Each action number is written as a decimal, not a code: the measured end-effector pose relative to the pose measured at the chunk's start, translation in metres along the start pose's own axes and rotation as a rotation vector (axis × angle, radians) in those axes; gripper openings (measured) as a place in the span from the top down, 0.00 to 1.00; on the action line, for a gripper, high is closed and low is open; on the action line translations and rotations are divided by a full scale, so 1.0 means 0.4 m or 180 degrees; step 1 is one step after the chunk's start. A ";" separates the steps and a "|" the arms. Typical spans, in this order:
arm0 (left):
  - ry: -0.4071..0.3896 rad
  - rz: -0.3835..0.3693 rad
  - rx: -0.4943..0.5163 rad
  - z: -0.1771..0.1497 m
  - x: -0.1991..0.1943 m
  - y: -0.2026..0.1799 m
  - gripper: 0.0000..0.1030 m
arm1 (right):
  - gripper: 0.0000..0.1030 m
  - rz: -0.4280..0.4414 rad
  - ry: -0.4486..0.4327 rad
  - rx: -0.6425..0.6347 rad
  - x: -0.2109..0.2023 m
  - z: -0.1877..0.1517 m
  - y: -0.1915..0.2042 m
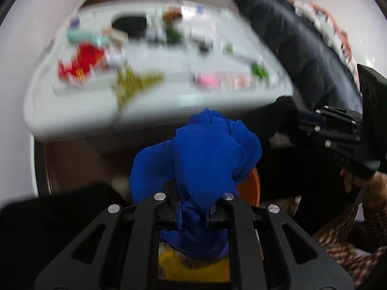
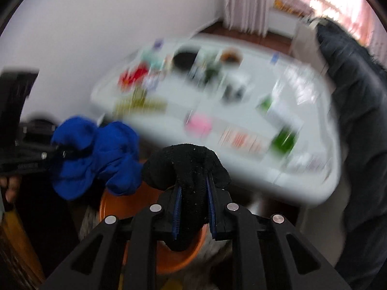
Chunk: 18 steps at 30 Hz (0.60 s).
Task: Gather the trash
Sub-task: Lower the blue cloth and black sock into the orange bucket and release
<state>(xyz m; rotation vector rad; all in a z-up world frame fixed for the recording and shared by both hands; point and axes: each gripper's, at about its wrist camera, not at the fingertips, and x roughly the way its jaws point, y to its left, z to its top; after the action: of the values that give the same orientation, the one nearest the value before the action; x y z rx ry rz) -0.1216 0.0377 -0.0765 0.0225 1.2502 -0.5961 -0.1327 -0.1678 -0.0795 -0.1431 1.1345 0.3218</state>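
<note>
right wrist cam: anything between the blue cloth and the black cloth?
Nothing lies between them: in the right wrist view the blue cloth and the black cloth sit side by side, almost touching, above the orange bowl.

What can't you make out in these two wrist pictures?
- Table clutter: motion-blurred in both views, items unidentifiable.
- Left gripper pads: covered by the blue cloth.
- Orange bowl contents: hidden behind the black cloth and right gripper.
</note>
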 end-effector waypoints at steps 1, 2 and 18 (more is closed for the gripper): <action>0.0099 -0.0019 -0.0016 -0.012 0.022 -0.003 0.88 | 0.82 0.0028 0.0108 0.0000 0.029 -0.020 0.010; 0.0200 -0.0039 -0.0048 -0.023 0.046 -0.006 0.87 | 0.80 0.0076 0.0277 -0.0029 0.068 -0.042 0.023; -0.0630 0.0353 -0.0529 0.245 -0.065 0.112 0.27 | 0.24 -0.0312 -0.0682 0.0437 -0.078 0.148 -0.124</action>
<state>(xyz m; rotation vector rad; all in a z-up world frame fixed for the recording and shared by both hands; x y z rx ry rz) -0.0205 0.0538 -0.0341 -0.1031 1.0947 -0.3874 -0.0774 -0.2041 -0.0289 -0.0415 0.9304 0.1670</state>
